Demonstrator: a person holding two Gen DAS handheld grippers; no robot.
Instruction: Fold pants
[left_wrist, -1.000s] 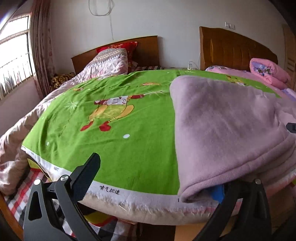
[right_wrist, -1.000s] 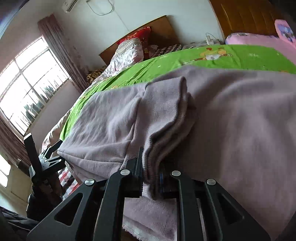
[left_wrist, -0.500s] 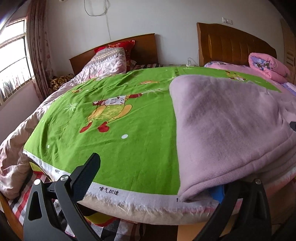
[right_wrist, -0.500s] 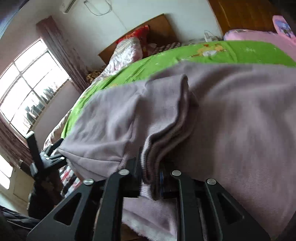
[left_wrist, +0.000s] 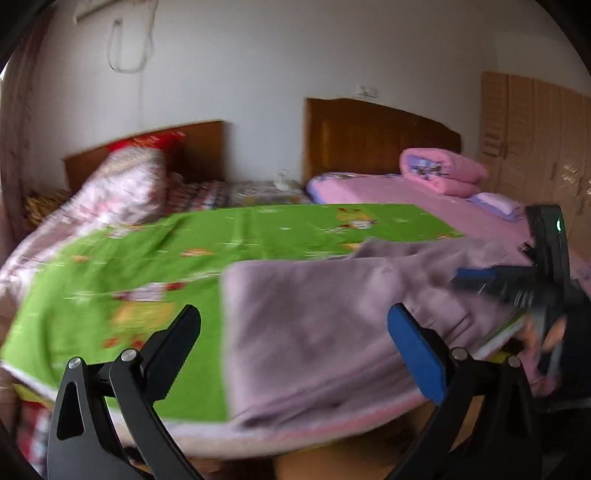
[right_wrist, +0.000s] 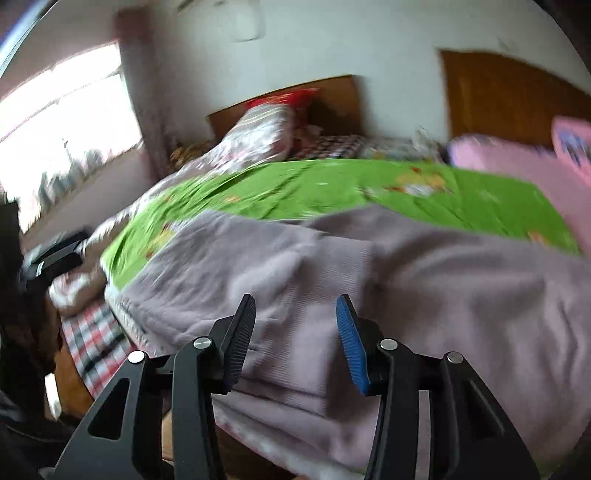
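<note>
As both grippers, left gripper (left_wrist: 293, 341) and right gripper (right_wrist: 295, 338), were held open and had just been opening, the soft, limp fleece pants (right_wrist: 388, 280) were judged best pinched at a folded edge.

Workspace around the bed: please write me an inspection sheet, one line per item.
Surface: green cartoon-print sheet spread over the bed.
Job's things: mauve pants lying on the sheet at its near edge, held by neither gripper.
Clutter: rolled pink quilt; floral quilt; plaid bedding.
Grippers: left gripper open over the pants; right gripper open, jaws just been opening, no pad pressing the cloth.
Cables: cord looped on the wall.
Surroundings: two wooden headboards, window, wardrobe.
</note>
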